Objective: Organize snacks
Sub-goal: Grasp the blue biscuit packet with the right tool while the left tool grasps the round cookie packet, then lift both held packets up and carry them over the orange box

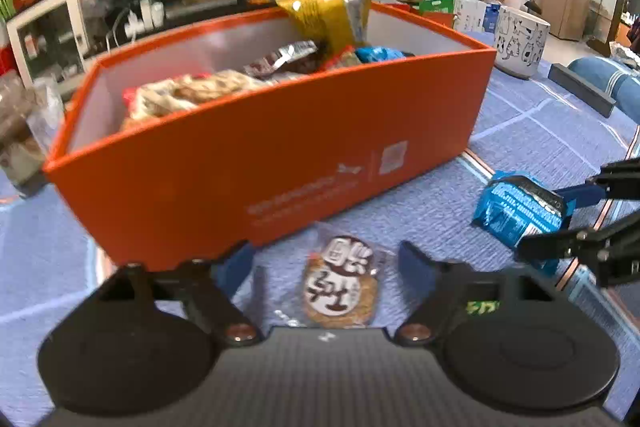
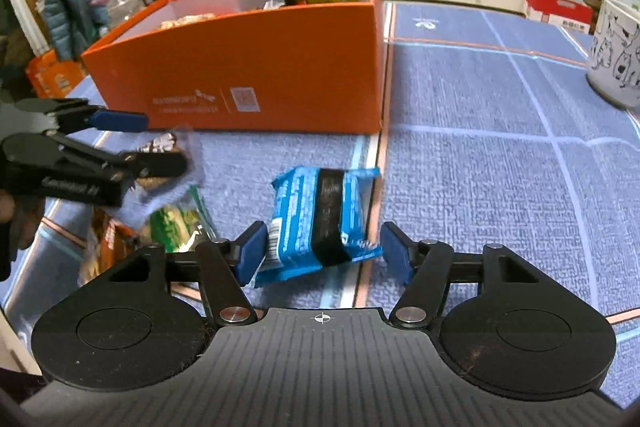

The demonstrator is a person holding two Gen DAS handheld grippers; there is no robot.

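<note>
Snacks: several packets already sit inside the open orange cardboard box (image 1: pixel 280 155), among them a tall yellow foil bag (image 1: pixel 332 11) leaning at the far wall and a pale patterned packet (image 1: pixel 188 95) near the left end.
Left on the mat: a round brown cracker in a clear wrapper (image 1: pixel 340 283), a crinkled blue foil packet (image 2: pixel 316 219), and a green packet (image 2: pixel 180 223) with an orange-brown one (image 2: pixel 106 247) beside it, all lying on the blue woven table mat (image 2: pixel 480 167) in front of the box.
Left gripper (image 1: pixel 324 263): jaws partly apart with the round cracker lying between them; the pads do not appear to press on it.
Right gripper (image 2: pixel 322 251): jaws partly apart, straddling the blue packet; the left pad sits just beside its edge, the right pad stands clear of it.
Progress: roughly past halfway by my reading; the box is well stocked, yet at least four packets remain outside.
Next step: judging by the poses, each gripper needs to close on its packet and lift it over the near box wall.
</note>
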